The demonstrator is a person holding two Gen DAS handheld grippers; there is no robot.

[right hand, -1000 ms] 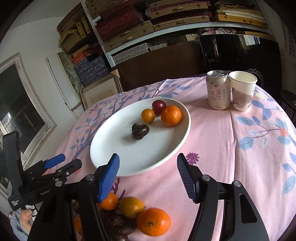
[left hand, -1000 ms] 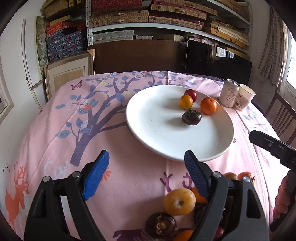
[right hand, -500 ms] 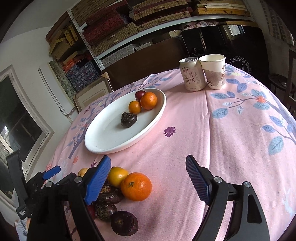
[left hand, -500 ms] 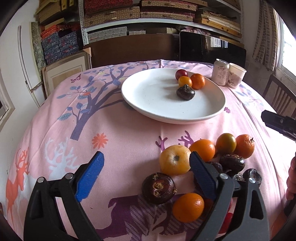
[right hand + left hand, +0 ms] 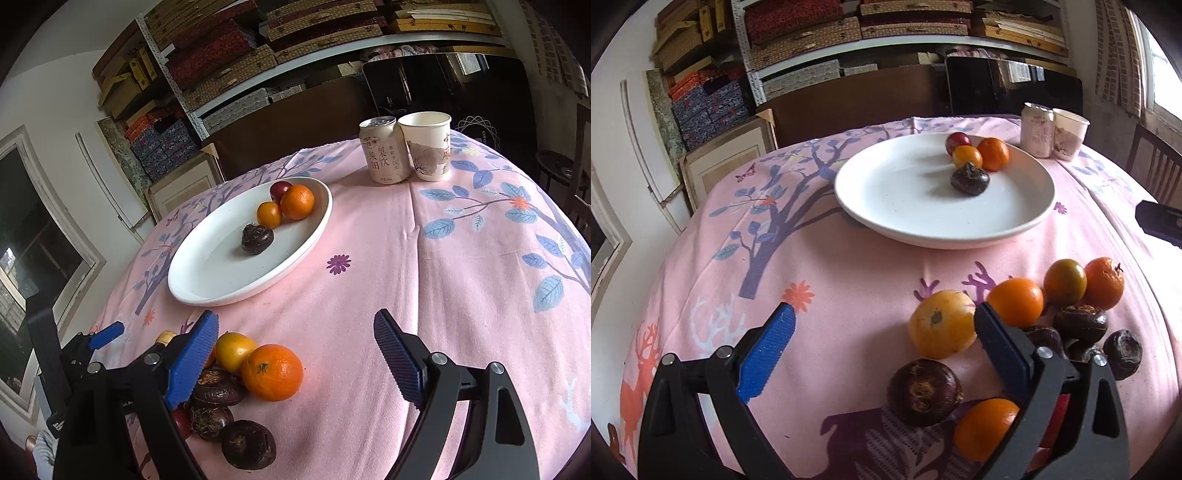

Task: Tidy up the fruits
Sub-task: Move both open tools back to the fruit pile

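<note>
Your left gripper point(image 5: 882, 332) is spread wide with nothing between the blue pads, sitting low over the pink tablecloth point(image 5: 849, 266). Its right finger is right up against the loose fruit pile: a yellow-orange fruit point(image 5: 941, 324) sits just inside that pad, with a dark water chestnut point(image 5: 924, 392) and a small orange point(image 5: 986, 428) below it near the bottom of the left view. Past the finger there's another orange point(image 5: 1015, 302), a greenish-orange fruit point(image 5: 1065, 281), a mandarin point(image 5: 1104, 282) and a couple more water chestnuts point(image 5: 1080, 323), all bunched together and touching.

Your right gripper point(image 5: 295, 349) is wide open too and not gripping anything. From that side the pile sits by its left finger: a big mandarin point(image 5: 272, 372) between the fingers, a yellow fruit point(image 5: 234, 350) touching it, and dark water chestnuts point(image 5: 248, 444) in front and underneath.

The white plate point(image 5: 905, 206) is further back on the table, well apart from the pile. It's got four pieces on its far side: a red fruit point(image 5: 958, 141), a small yellow-orange one point(image 5: 967, 157), an orange one point(image 5: 993, 154), and one water chestnut point(image 5: 970, 179) just in front of them.

Behind the plate, a drink can point(image 5: 384, 151) and a paper cup point(image 5: 428, 146) stand upright, touching each other.
</note>
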